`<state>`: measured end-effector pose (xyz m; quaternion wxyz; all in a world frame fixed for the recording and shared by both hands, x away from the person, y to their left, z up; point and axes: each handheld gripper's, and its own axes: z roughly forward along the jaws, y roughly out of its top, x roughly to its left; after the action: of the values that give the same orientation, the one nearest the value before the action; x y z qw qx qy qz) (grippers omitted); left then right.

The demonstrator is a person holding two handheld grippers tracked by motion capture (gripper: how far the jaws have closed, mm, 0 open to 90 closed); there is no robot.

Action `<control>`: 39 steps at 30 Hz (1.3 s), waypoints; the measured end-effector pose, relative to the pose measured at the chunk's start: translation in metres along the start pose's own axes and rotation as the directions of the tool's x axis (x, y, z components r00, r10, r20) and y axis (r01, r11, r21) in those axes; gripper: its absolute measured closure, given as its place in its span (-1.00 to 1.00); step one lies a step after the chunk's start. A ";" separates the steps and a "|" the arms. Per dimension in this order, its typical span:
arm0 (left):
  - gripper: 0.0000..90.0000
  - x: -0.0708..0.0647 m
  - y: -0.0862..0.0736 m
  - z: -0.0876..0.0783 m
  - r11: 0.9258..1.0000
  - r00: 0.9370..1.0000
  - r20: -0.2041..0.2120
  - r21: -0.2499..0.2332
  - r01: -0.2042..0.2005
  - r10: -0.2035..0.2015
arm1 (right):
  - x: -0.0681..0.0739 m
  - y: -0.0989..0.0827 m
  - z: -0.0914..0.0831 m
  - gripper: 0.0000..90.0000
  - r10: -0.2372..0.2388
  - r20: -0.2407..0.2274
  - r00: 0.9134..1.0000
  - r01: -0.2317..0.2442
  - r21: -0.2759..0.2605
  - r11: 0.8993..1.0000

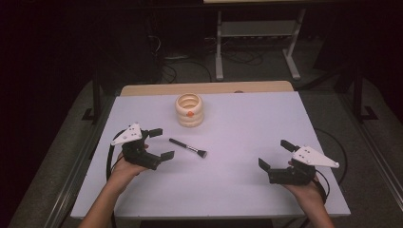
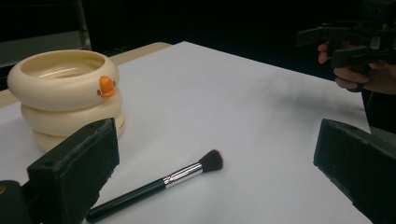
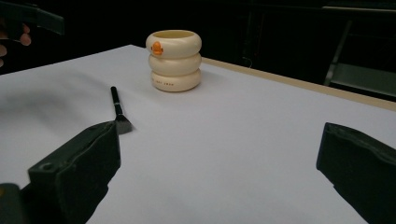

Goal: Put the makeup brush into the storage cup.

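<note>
Now, notes by item.

Left gripper [image 1: 159,142]: held in the person's left hand [image 1: 124,166], jaws spread wide with nothing between them. In the left gripper view the two black jaws rise at the bottom corners, far apart.

Right gripper [image 1: 275,154]: held in the person's right hand [image 1: 304,191], jaws also spread wide, bare table between them. It sits well apart from the left gripper, out past the bristle end of the brush.

Brush [image 1: 187,147]: the nearest thing to the left fingers. It lies flat on the table just ahead of the open left jaws, touching neither. Black handle, silver collar, dark bristles. In the left gripper view the brush [image 2: 159,184] runs slantwise through the gap between the jaws, handle end close to the left-hand jaw, bristles pointing away from it. In the right gripper view the brush [image 3: 117,109] lies beyond the left-hand jaw, bristle end nearest that jaw.

Cup [image 1: 189,110]: cream, shaped like three stacked rings, small orange mark on the front, standing upright. It is beyond the brush from both grippers, apart from it, nearer to the left fingers than to the right ones.

Table [image 1: 247,123]: white top, wooden strip along the far edge.

Contact: neither gripper touches brush or cup.
</note>
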<state>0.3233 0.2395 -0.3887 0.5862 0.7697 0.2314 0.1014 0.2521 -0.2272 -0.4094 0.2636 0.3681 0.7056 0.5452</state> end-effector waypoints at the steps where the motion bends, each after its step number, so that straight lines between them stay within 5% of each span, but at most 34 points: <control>1: -1.00 0.000 0.000 0.001 1.000 1.000 -0.001 0.007 -0.005 0.005 | 0.000 0.000 0.001 -1.00 0.005 -0.002 1.000 -0.005 0.000 1.000; 18: -1.00 0.006 0.007 0.017 0.999 1.000 0.020 0.046 -0.015 0.014 | 0.000 -0.002 0.003 -1.00 0.009 -0.010 1.000 -0.008 0.031 0.999; 39: -1.00 0.010 0.020 0.028 1.000 0.999 0.038 0.021 -0.023 0.022 | 0.000 -0.001 0.002 -1.00 0.012 -0.005 1.000 -0.012 0.026 1.000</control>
<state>0.3486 0.2158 -0.3788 0.5812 0.7802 0.2126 0.0911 0.2537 -0.2265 -0.4114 0.2536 0.3745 0.7110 0.5384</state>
